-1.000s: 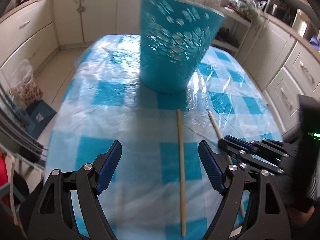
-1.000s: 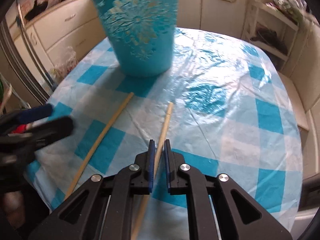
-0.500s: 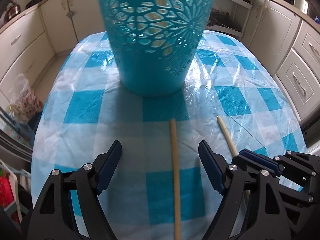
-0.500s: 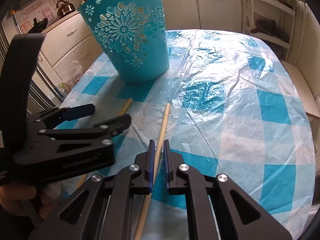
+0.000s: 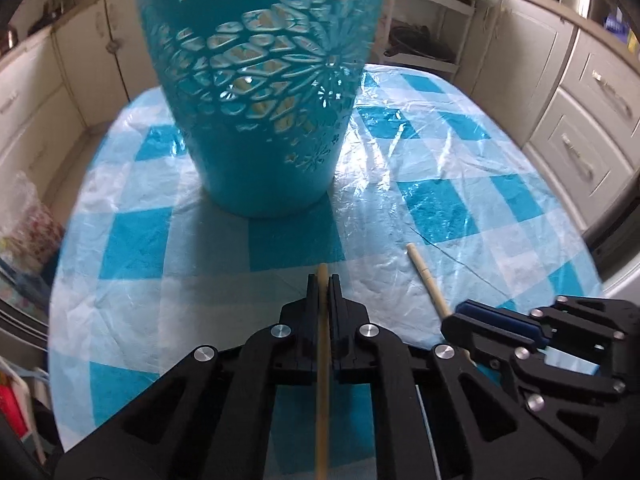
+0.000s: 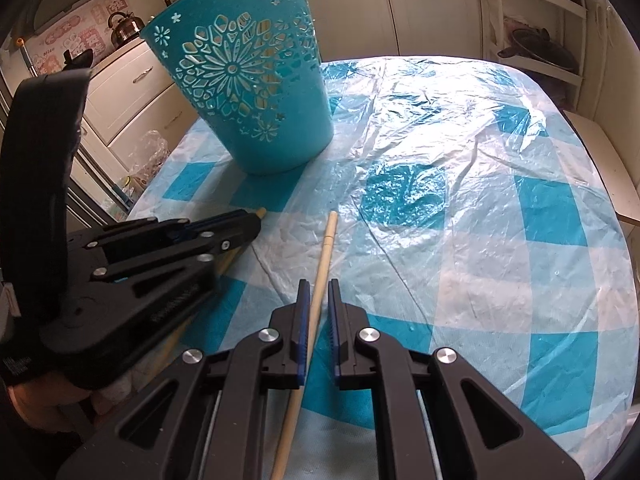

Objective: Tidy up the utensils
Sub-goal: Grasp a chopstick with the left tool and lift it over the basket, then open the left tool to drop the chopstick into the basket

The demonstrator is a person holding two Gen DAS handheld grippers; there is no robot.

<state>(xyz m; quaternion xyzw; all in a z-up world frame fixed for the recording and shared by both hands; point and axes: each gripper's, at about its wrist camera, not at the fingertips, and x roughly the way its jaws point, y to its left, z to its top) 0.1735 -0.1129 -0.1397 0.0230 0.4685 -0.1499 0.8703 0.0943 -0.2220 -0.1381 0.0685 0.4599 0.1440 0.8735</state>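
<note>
Since a second earlier, the left claw (image 5: 323,280) had moved closer to the basket (image 5: 260,80) and snapped from wide open to shut on a stick (image 5: 322,380). That wooden stick ran between its pads, its tip poking just past them toward the basket. The right claw (image 6: 318,292) stood just beside it, jaws narrow, closed on a second stick (image 6: 326,248) whose far end lay on the bench (image 6: 500,220). Both sticks pointed roughly toward the teal cut-out basket, which stood upright near the far-left part of the bench, on a blue-and-white checked cloth under clear plastic. Cream kitchen cabinets (image 5: 580,120) surrounded the bench.
</note>
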